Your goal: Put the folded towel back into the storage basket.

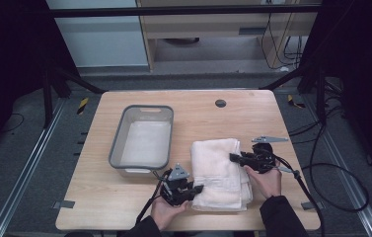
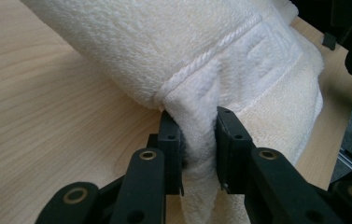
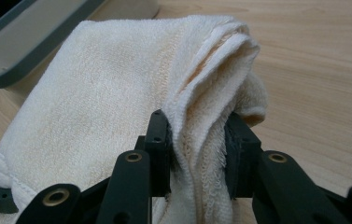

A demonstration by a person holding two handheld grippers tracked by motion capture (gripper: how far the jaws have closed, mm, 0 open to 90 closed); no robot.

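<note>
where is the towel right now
In the high view the folded towel lies on the table's near right part, just right of the grey bin, pinched between the left hand-held gripper and right hand-held gripper.

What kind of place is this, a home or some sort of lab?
Most likely a lab or a recording workstation, not a home. The wooden table sits inside a dark metal frame, loose cables trail across the grey floor, and both hand-held grippers clamp a folded towel.

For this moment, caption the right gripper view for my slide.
Right gripper pinches the folded cream towel beside the grey bin.
</note>
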